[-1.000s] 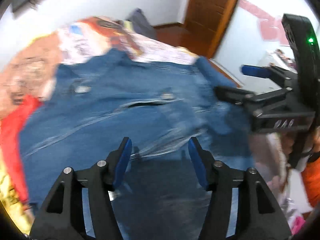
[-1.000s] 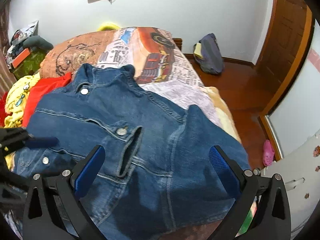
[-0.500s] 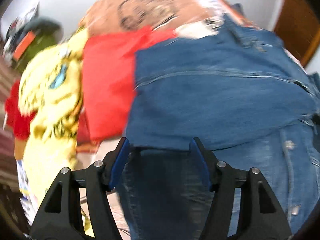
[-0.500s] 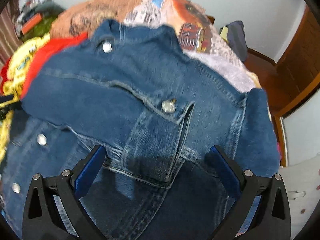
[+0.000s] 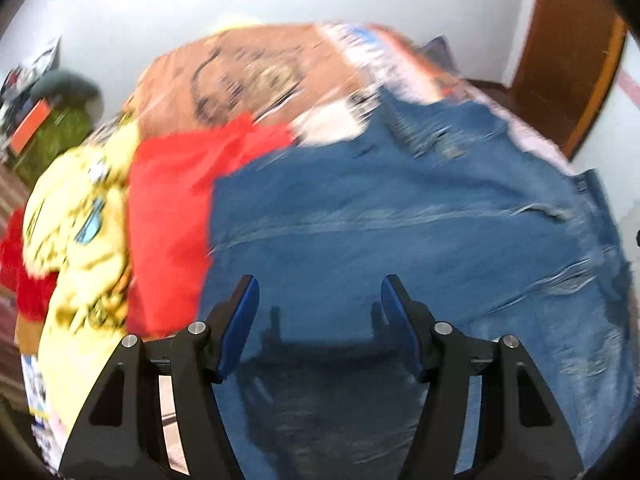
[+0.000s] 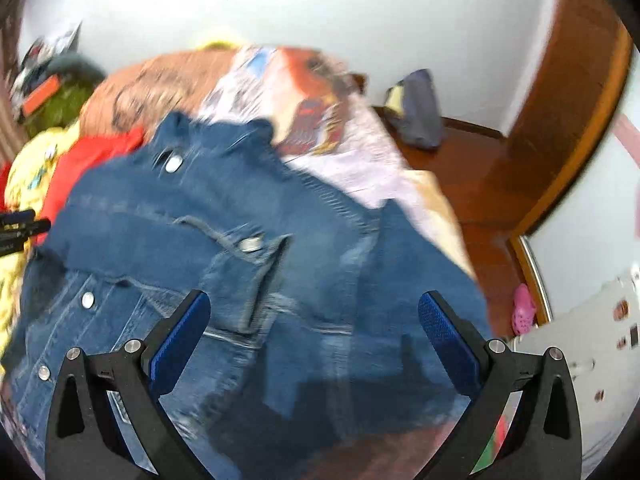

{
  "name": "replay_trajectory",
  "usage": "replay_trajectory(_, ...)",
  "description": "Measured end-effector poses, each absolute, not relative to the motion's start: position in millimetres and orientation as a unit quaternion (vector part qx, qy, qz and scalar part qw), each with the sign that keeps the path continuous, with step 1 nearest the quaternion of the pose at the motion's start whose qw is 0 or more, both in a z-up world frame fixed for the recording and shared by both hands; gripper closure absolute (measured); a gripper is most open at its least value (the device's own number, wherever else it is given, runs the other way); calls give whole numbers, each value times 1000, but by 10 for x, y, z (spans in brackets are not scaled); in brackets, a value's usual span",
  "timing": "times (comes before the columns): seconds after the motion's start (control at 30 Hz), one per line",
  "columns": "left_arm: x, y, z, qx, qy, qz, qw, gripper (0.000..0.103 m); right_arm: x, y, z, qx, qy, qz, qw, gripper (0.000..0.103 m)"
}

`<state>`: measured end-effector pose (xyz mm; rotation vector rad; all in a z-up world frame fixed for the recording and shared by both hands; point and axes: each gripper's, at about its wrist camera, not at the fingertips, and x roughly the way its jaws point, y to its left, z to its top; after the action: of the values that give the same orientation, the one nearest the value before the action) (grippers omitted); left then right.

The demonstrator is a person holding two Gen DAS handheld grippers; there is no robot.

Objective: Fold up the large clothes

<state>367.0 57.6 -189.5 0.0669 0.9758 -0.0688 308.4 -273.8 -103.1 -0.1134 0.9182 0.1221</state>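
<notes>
A blue denim jacket [image 5: 400, 240] lies spread on the bed, front side up with metal buttons and a chest pocket flap [image 6: 256, 248] showing in the right wrist view. My left gripper [image 5: 316, 300] is open and empty above the jacket's left part. My right gripper [image 6: 314, 312] is open wide and empty above the jacket's lower right part. The tip of the left gripper [image 6: 20, 228] shows at the left edge of the right wrist view.
A red garment [image 5: 172, 208] and a yellow printed garment [image 5: 76, 248] lie left of the jacket on the patterned bedspread [image 6: 304, 92]. A dark bag [image 6: 416, 120] sits on the wooden floor by the wall. A wooden door [image 6: 568, 100] stands at the right.
My left gripper swung from the jacket's right side to its left edge, then drew back. My right gripper dipped close over the pocket and lifted back. Both stayed open.
</notes>
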Motion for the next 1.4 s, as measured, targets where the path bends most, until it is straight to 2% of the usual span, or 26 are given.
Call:
replay_trajectory(0.23,3771,-207,-1603,38,441,-103,891,39,2894,-3652,-1021,63,445,2,893,0)
replay_trajectory(0.37,3839,-584,-1611,53,441,-129,886,38,2782,-4277,-1282,181,468,-28,865,0)
replay_trajectory(0.6,3783,-1055,-1718,99,446,-155,876,38,2588,-4934,-1830,322,496,-57,804,0)
replay_trajectory(0.83,3806,-1150,-1871,113,460,-154,867,38,2703,-4980,-2188,397,507,-27,764,24)
replay_trajectory(0.93,3803,-1139,-1890,110,462,-151,867,38,2794,-4976,-2269,398,505,-39,765,26)
replay_trajectory(1.0,3807,-1116,-1903,107,464,-146,867,38,2859,-4981,-2295,397,502,-46,767,31)
replay_trajectory(1.1,3823,-1083,-1929,105,467,-141,866,38,2929,-5001,-2313,385,498,-68,774,44)
replay_trajectory(1.27,3805,-1023,-1921,103,465,-134,869,38,3040,-4932,-2210,325,498,-93,798,73)
replay_trajectory(1.33,3787,-991,-1889,98,462,-133,871,38,3064,-4894,-2136,304,495,-95,808,81)
replay_trajectory(1.4,3774,-967,-1857,94,459,-134,873,38,3072,-4830,-2020,277,487,-97,823,84)
